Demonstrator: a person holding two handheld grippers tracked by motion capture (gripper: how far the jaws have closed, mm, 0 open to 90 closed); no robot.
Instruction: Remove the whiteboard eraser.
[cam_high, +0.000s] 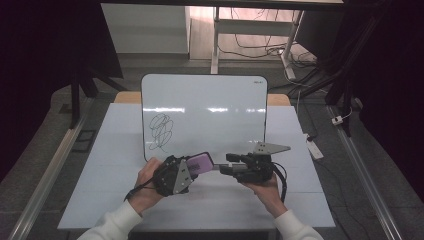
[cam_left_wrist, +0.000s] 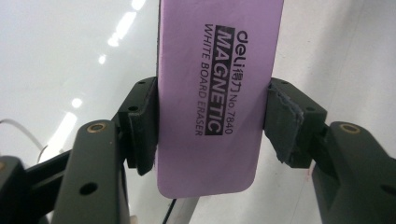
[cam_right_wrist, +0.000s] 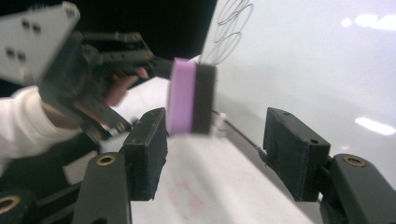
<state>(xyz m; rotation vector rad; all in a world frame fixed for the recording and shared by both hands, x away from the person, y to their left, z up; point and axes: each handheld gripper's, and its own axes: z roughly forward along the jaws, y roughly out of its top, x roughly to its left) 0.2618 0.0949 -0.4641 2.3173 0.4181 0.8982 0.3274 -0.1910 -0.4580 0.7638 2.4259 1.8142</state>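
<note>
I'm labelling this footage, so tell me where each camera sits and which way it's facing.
High view: above the person's side, facing forward and down on the white whiteboard; forearms, both hands show.
Left gripper view: on the left gripper, along jaws clamping the purple rectangular whiteboard eraser.
Right gripper view: on the right gripper, jaws apart, facing the left hand.
All three share the eraser.

The purple eraser (cam_left_wrist: 215, 93), at the centre of the left gripper view, carries black print running lengthwise down its face: the brand "deli" with Chinese characters and "No. 7840", then "MAGNETIC" in light letters on a black bar, then "WHITE BOARD ERASER". A small mark at the upper right corner of the whiteboard (cam_high: 202, 95) is too small to read.
</note>
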